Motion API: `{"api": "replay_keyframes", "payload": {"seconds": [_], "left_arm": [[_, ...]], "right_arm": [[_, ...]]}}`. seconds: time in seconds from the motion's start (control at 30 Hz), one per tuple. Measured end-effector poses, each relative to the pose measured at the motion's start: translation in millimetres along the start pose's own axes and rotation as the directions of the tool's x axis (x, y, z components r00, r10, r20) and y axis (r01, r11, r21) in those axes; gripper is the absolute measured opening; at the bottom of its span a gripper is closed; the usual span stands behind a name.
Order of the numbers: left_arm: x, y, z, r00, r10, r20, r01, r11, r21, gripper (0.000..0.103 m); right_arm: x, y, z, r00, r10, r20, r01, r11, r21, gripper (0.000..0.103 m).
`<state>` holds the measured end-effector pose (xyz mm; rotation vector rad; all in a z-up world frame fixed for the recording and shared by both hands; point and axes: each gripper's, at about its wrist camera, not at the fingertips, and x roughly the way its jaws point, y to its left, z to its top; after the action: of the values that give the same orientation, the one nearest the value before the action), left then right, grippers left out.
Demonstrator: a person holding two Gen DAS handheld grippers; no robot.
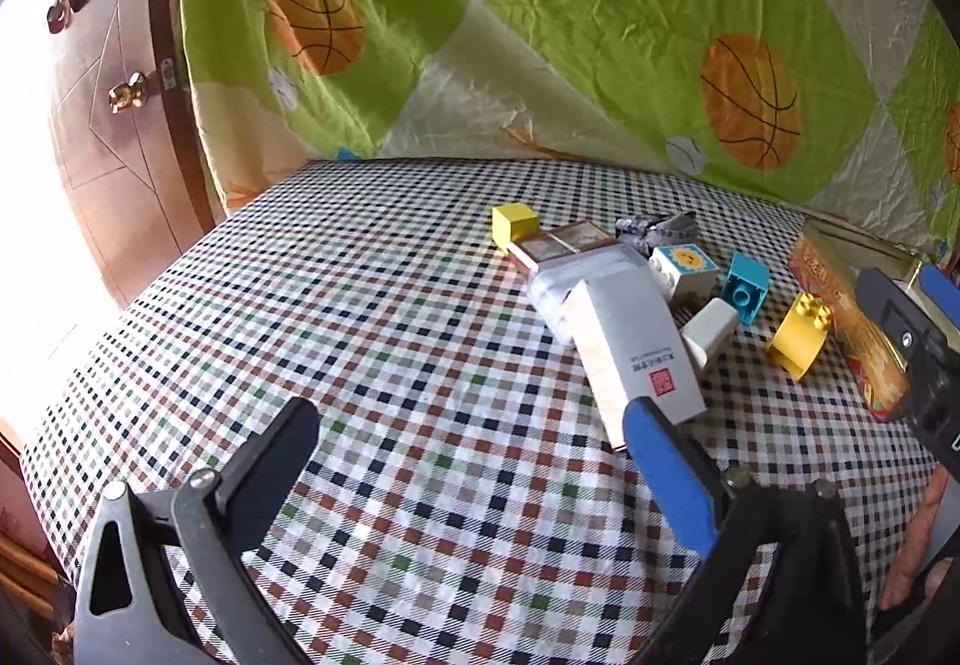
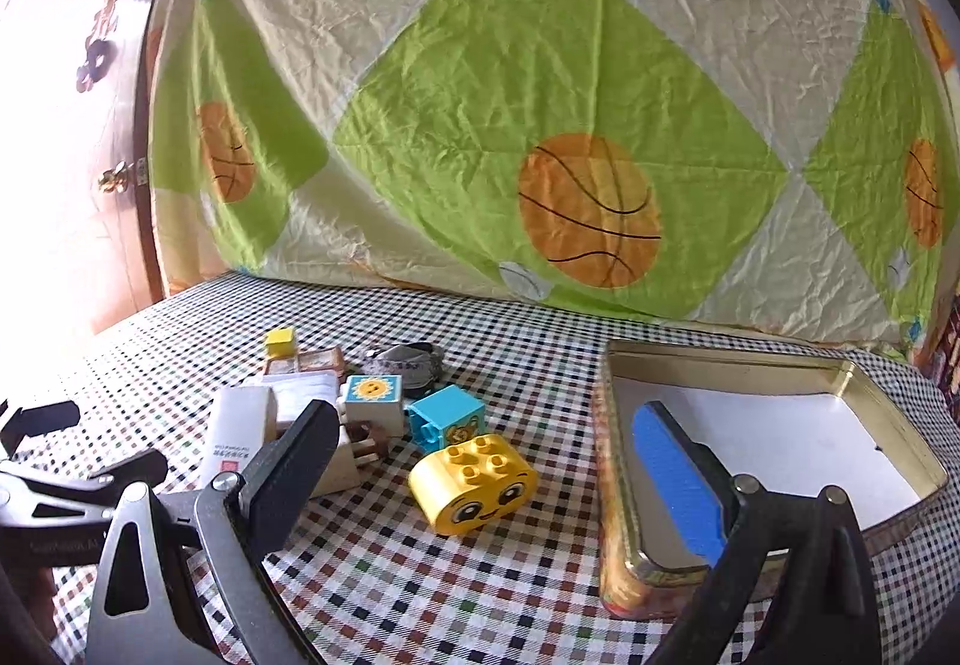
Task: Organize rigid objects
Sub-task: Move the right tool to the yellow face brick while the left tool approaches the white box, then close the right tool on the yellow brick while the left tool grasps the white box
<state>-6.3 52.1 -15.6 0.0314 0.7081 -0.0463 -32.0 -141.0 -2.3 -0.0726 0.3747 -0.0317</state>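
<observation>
Writing: the white carton (image 1: 645, 347) is showing a small red square seal with a line of print beside it, too small for me to read. Nothing else legible.

The pile is sitting toward the far edge of the checked tablecloth (image 1: 372, 365): a small yellow cube (image 2: 280, 342), a sun-face block (image 2: 373, 401), a turquoise brick (image 2: 447, 416) lying on its side, and a rounded yellow brick with a smiling face (image 2: 471, 485), studs up, lying nearest the tin. The carton is leaning across a clear plastic case (image 1: 576, 275).

The open metal tin (image 2: 900, 425) is sitting by the right edge; I am seeing only its white floor inside.

My left gripper (image 1: 474, 425) is hanging wide apart, gripping nothing, just short of the carton. My right gripper (image 2: 486, 437) is spread just as wide, also unloaded, one blue pad (image 2: 684, 485) overlapping the tin in view.
</observation>
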Motion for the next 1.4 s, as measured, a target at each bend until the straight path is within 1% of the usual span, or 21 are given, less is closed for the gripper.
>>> {"api": "replay_keyframes", "payload": {"seconds": [0.03,0.1,0.17,0.3,0.4,0.43,0.47,0.5,0.53,0.6,0.73,0.87,0.9,0.97,1.0,1.1,1.17,1.2,1.27,1.33,1.4], "left_arm": [[1,1,0,1.0,-0.011,-0.008,0.011,1.0,-0.009,0.103],[2,2,-1,0.999,-0.036,-0.009,0.036,0.999,-0.024,0.103],[2,-5,3,0.998,-0.06,-0.001,0.06,0.998,-0.012,0.103],[10,-20,11,0.995,-0.103,-0.015,0.103,0.995,0.008,0.103],[19,-27,12,0.994,-0.097,-0.048,0.097,0.995,-0.003,0.101],[21,-28,11,0.993,-0.103,-0.053,0.103,0.995,-0.006,0.101],[22,-29,11,0.992,-0.111,-0.06,0.11,0.994,-0.009,0.101],[23,-30,11,0.991,-0.114,-0.064,0.114,0.993,-0.008,0.101],[24,-31,11,0.992,-0.11,-0.065,0.109,0.994,-0.007,0.101],[26,-35,13,0.993,-0.097,-0.065,0.098,0.995,0.006,0.101],[42,-40,21,0.991,-0.095,-0.098,0.097,0.995,0.012,0.101],[51,-39,22,0.984,-0.119,-0.129,0.118,0.993,-0.016,0.102],[54,-41,23,0.984,-0.118,-0.135,0.116,0.993,-0.017,0.102],[59,-44,25,0.985,-0.098,-0.143,0.098,0.995,-0.008,0.102],[61,-44,24,0.985,-0.091,-0.147,0.09,0.996,-0.008,0.102],[68,-42,23,0.98,-0.097,-0.171,0.093,0.995,-0.033,0.101],[74,-40,22,0.976,-0.105,-0.189,0.098,0.994,-0.045,0.096],[77,-39,23,0.974,-0.111,-0.196,0.103,0.993,-0.052,0.086],[78,-34,24,0.976,-0.113,-0.186,0.103,0.993,-0.062,0.078],[77,-32,24,0.976,-0.125,-0.179,0.114,0.991,-0.068,0.06],[75,-29,23,0.977,-0.121,-0.175,0.11,0.991,-0.073,0.052]], "right_arm": [[1,2,0,1.0,0.023,-0.01,-0.023,1.0,-0.01,0.1],[2,4,-1,1.0,0.012,-0.015,-0.012,1.0,-0.017,0.1],[5,2,-2,0.999,0.019,-0.038,-0.019,1.0,-0.002,0.1],[21,-4,-2,0.991,0.081,-0.11,-0.077,0.996,0.036,0.1],[38,-1,-1,0.985,0.072,-0.157,-0.073,0.997,0.004,0.099],[47,-1,-1,0.978,0.082,-0.193,-0.085,0.996,-0.007,0.098],[55,-1,-1,0.97,0.099,-0.224,-0.103,0.995,-0.009,0.094],[64,-2,-2,0.958,0.115,-0.264,-0.121,0.993,-0.007,0.086],[73,-2,-4,0.944,0.122,-0.307,-0.13,0.991,-0.005,0.083],[85,-6,-8,0.929,0.099,-0.357,-0.109,0.994,-0.009,0.079],[95,-6,-9,0.926,0.037,-0.376,-0.07,0.995,-0.074,0.077],[111,9,-14,0.903,-0.022,-0.428,-0.066,0.98,-0.189,0.078],[112,10,-14,0.906,-0.028,-0.422,-0.062,0.978,-0.199,0.077],[112,8,-13,0.906,-0.031,-0.422,-0.061,0.977,-0.202,0.075],[110,6,-13,0.907,-0.045,-0.419,-0.046,0.978,-0.204,0.071],[104,-3,-10,0.913,0.009,-0.407,-0.076,0.986,-0.148,0.071],[96,-7,-9,0.921,0.05,-0.386,-0.098,0.99,-0.106,0.071],[91,-8,-7,0.928,0.064,-0.366,-0.104,0.99,-0.093,0.071],[77,-9,-5,0.946,0.088,-0.313,-0.116,0.991,-0.073,0.071],[64,-9,-3,0.959,0.092,-0.267,-0.114,0.991,-0.067,0.071],[55,-6,0,0.971,0.09,-0.223,-0.108,0.992,-0.071,0.071]]}}
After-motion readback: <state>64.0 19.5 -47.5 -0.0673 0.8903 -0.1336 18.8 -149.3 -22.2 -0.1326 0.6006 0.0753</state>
